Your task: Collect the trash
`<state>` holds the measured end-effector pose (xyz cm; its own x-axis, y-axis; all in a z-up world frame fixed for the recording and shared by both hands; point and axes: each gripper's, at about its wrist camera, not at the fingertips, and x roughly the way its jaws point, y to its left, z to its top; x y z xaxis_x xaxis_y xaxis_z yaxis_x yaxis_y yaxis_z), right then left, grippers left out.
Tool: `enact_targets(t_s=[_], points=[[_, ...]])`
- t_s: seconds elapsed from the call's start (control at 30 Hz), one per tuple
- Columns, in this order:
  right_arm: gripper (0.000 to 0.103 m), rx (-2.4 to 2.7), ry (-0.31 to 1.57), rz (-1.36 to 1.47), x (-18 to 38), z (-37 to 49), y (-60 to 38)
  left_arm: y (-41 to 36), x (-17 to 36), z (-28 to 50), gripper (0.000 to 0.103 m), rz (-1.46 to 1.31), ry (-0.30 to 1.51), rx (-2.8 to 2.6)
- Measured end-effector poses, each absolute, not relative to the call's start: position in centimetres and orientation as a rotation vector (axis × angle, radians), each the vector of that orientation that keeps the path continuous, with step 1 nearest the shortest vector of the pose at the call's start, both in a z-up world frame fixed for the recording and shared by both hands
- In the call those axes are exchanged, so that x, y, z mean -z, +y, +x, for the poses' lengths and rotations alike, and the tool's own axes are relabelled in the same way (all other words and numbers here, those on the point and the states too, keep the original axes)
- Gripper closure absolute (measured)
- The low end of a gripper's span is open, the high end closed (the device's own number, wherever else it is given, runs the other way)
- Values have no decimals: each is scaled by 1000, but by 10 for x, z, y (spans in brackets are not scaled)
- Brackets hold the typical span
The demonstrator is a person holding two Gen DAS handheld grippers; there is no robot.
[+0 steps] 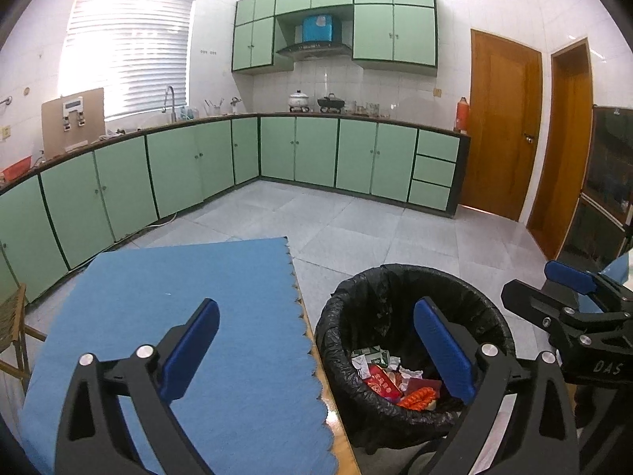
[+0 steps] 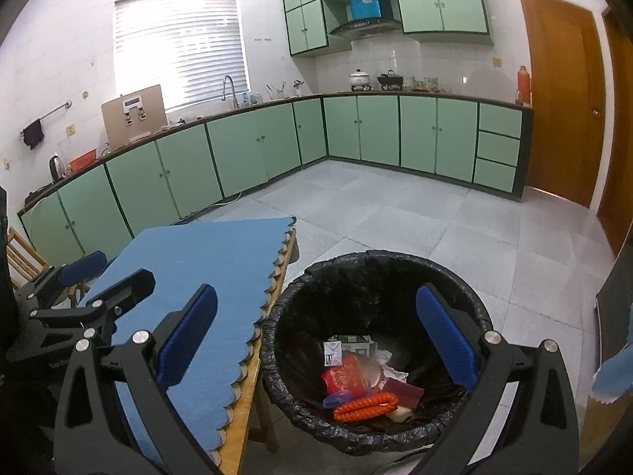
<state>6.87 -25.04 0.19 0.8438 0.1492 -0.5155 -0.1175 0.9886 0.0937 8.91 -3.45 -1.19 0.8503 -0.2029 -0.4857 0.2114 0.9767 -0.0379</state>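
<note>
Left wrist view: the left tongs [image 1: 316, 350] gape wide and hold nothing. The bin [image 1: 415, 277] with trash [image 1: 391, 380] lies just below and between the tips, beside the blue surface [image 1: 190, 297].

Right wrist view: the right tongs [image 2: 316, 346] also spread wide and empty, with the trash [image 2: 356, 384] in the bin [image 2: 376, 265] below between them.
</note>
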Motion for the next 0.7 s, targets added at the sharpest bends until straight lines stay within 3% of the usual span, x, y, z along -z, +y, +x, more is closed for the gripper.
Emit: enact_targets(t_s=[0.7], points=[[5,-156,539,52,-3,58,-240,-18,3,71,6,3,484,192]])
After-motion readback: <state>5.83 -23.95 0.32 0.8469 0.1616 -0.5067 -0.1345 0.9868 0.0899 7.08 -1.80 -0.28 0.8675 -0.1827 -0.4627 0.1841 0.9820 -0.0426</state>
